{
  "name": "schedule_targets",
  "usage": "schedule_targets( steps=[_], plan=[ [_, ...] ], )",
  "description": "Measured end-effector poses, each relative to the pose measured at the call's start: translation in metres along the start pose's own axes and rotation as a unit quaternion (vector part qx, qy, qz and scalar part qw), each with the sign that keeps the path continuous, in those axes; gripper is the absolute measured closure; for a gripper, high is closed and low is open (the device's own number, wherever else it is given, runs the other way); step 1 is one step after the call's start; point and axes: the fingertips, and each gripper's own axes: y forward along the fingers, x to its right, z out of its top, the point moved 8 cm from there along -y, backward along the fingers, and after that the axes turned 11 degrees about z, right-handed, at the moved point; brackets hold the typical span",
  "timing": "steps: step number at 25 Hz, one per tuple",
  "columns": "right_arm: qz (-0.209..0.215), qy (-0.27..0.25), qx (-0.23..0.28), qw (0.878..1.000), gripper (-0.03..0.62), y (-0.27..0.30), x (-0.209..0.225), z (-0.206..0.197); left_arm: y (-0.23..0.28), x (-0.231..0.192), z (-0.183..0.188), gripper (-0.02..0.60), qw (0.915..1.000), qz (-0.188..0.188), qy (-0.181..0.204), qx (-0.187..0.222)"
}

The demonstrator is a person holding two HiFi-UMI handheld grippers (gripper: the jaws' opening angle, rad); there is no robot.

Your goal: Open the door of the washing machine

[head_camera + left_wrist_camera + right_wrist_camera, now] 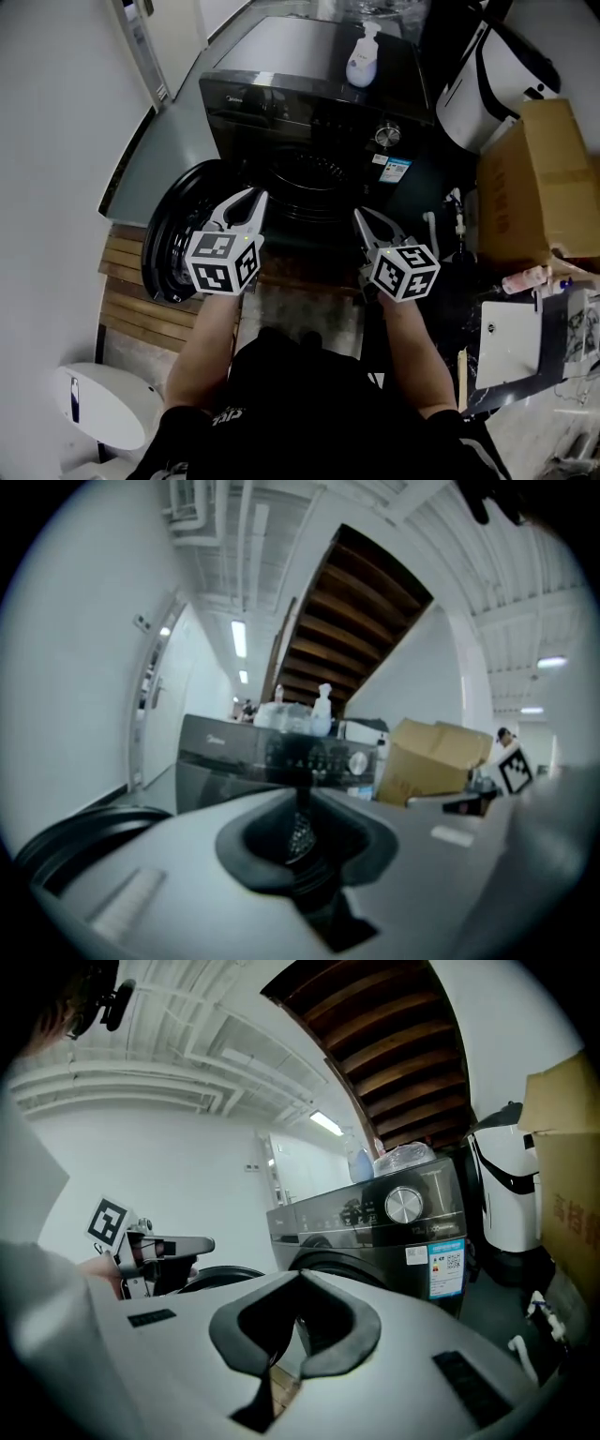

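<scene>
The dark front-loading washing machine (309, 103) stands ahead of me with its round door (178, 225) swung wide to the left, so the drum opening (309, 183) is bare. My left gripper (258, 195) hovers in front of the opening's left side, its jaws a narrow gap apart with nothing between them. My right gripper (359, 216) is shut and empty before the opening's right side. The left gripper view shows the control panel (281, 752) past the left gripper (300, 794). In the right gripper view the machine (375, 1213) and door (220, 1277) lie beyond the right gripper (300, 1277).
A white spray bottle (362, 58) stands on the machine's top. A cardboard box (539, 178) and a white and black bag (487, 84) are at the right. Wooden slats (131, 300) and a white round unit (98, 408) lie at the lower left.
</scene>
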Motion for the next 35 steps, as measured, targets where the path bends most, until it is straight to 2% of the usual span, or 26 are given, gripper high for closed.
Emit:
schedule_targets(
  steps=[6, 11, 15, 16, 21, 35],
  plan=[
    [-0.03, -0.009, 0.034, 0.999, 0.602, 0.021, -0.002, 0.018, 0.017, -0.015, 0.008, 0.532, 0.9995, -0.017, 0.027, 0.002],
    [-0.038, -0.057, 0.036, 0.997, 0.602, 0.028, -0.011, 0.031, 0.038, -0.021, 0.009, 0.562, 0.9983, -0.044, 0.037, 0.007],
    [-0.065, -0.083, 0.038, 0.994, 0.602, 0.02, 0.0, 0.036, 0.057, -0.026, 0.009, 0.573, 0.9961, -0.046, 0.074, 0.018],
    [-0.071, -0.088, 0.04, 0.993, 0.602, 0.017, 0.005, 0.037, 0.062, -0.029, 0.009, 0.573, 0.9961, -0.045, 0.075, 0.016],
    [-0.1, -0.112, 0.063, 0.987, 0.603, 0.005, 0.02, 0.049, 0.077, -0.034, 0.009, 0.574, 0.9985, -0.046, 0.028, 0.01],
    [-0.101, -0.134, 0.059, 0.984, 0.603, 0.0, 0.021, 0.049, 0.088, -0.014, 0.024, 0.574, 0.9971, -0.055, 0.047, 0.027]
  ],
)
